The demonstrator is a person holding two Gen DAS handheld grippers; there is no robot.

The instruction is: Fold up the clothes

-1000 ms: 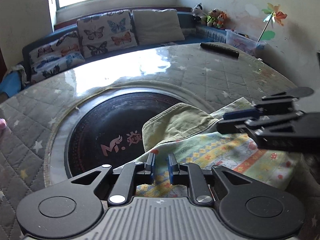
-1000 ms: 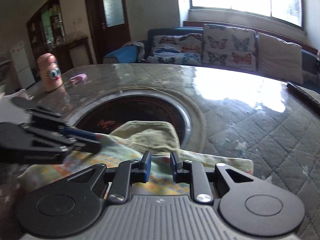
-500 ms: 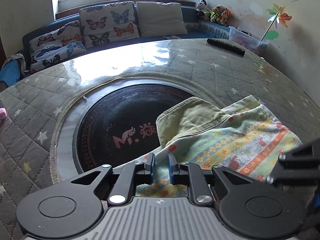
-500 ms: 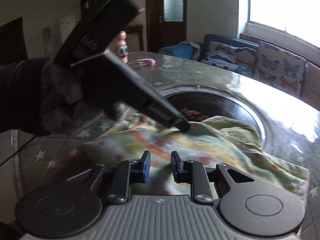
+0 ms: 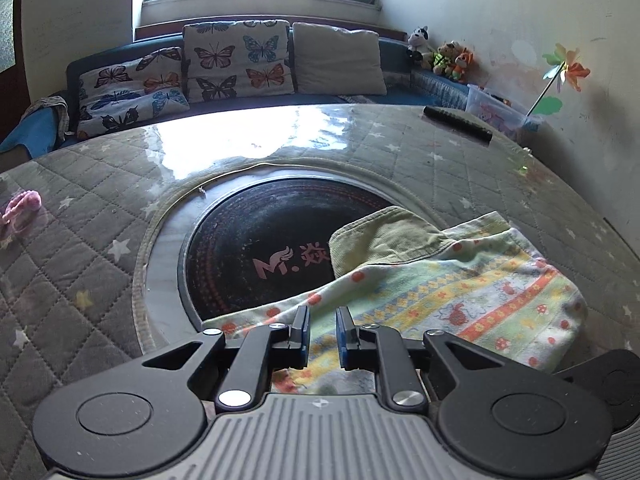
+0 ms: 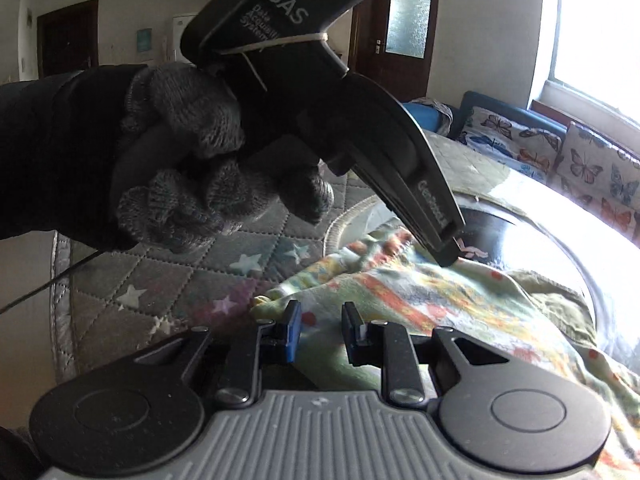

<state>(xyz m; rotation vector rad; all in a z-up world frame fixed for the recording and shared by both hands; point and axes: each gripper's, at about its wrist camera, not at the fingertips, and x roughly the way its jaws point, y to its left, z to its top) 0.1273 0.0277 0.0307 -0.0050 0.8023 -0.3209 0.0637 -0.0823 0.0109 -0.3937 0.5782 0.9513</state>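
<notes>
Two grippers, left gripper and right gripper, fingers slightly parted, gripping nothing, over patterned garment hem.

We've got the left gripper low in the frame, jaws a little apart over the near edge of the patterned garment. That lies right of centre, partly over the black round inset in the quilted table. Remote upper right.
</notes>
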